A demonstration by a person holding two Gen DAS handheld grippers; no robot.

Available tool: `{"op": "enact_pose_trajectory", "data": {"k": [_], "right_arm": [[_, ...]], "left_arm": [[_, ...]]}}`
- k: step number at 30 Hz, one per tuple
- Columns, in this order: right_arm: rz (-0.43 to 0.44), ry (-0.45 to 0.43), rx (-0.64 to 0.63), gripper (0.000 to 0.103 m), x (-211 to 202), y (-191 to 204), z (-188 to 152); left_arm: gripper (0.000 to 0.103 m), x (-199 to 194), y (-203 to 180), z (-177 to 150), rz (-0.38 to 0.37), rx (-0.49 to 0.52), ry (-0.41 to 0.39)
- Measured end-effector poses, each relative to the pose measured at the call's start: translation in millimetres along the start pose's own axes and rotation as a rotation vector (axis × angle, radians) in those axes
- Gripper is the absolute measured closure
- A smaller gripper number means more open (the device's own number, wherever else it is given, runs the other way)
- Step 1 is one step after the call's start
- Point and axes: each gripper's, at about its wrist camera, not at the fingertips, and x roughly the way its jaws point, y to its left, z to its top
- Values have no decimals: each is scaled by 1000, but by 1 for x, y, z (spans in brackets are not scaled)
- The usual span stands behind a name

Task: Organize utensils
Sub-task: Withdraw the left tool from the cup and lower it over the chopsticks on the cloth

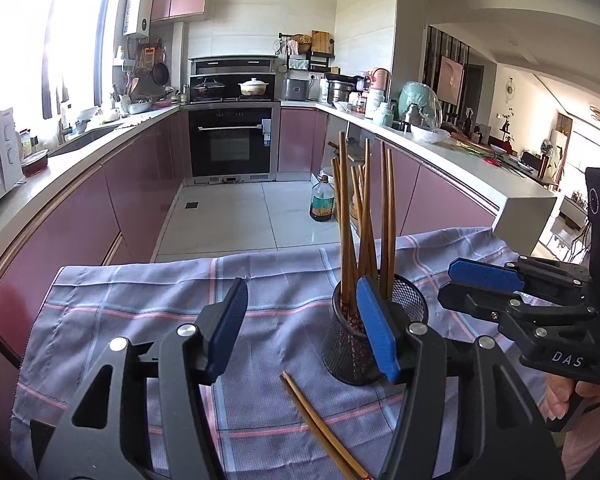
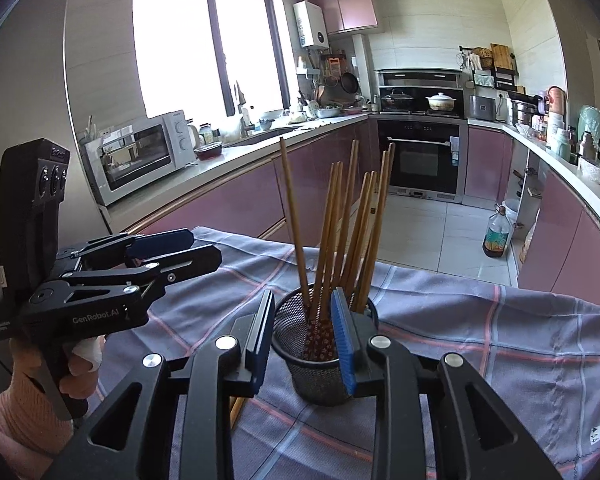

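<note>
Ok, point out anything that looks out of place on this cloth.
One pair of chopsticks lies flat on the checked cloth, in front of the mesh holder, while the other chopsticks stand upright inside it. Nothing looks spilled or damaged.

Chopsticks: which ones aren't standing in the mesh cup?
The pair of chopsticks lying flat on the checked cloth, just in front of the mesh cup. All the other chopsticks stand upright inside it.

Surface: checked cloth [image 1: 180, 300] spread over the table
Holder: black mesh cup [image 1: 348, 356] stands on it; centre
Loose: chopsticks [image 1: 320, 428] lie flat; cup's 7 o'clock
</note>
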Motion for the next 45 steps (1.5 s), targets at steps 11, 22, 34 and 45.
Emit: {"op": "enact_pose_trajectory", "data": {"k": [11,22,34,45], "right_arm": [[87,192,-31,76,33,27,-54],[111,325,3,76,70,40,-85],[98,369,5,76,92,51,-91],[74,368,12,77,93,47,-91]], "left_arm": [[47,5,24,-57,4,-60,125],[47,20,42,-105,27,-110,224],[47,28,38,-116,25,-107,260],[47,36,31,-119,10,-91,280]]}}
